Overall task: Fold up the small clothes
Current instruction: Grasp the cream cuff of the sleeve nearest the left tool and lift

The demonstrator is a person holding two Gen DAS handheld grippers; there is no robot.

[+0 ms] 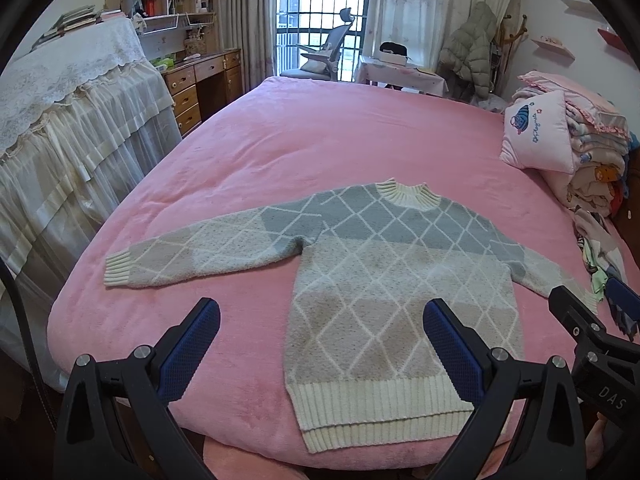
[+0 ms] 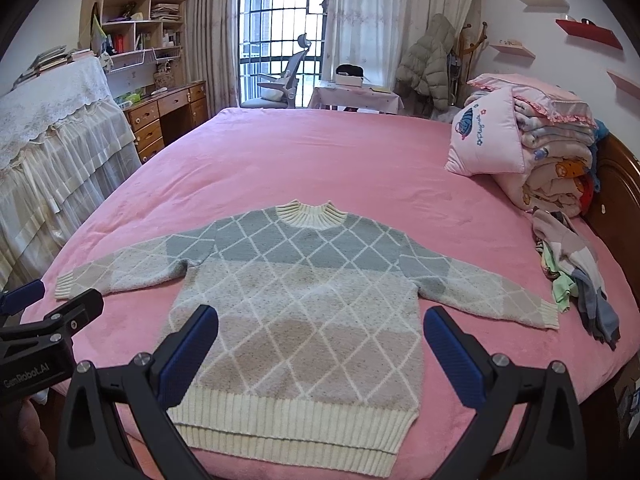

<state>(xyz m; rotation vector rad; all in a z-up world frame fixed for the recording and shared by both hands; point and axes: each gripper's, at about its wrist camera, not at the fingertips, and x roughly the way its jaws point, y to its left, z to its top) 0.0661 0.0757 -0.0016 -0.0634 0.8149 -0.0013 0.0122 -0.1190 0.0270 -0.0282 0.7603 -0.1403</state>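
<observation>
Across the middle of both frames a diamond-patterned sweater lies flat on the pink bedspread, sleeves spread, collar away from the cameras. At bottom centre, the left gripper and right gripper both hover spread wide over its ribbed hem, grasping nothing. At far right sits a small pile of clothes.

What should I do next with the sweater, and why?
Probably bring the left gripper to the left cuff and fold that sleeve over the body: the sweater lies flat, sleeves spread, and both grippers are open and empty.
</observation>
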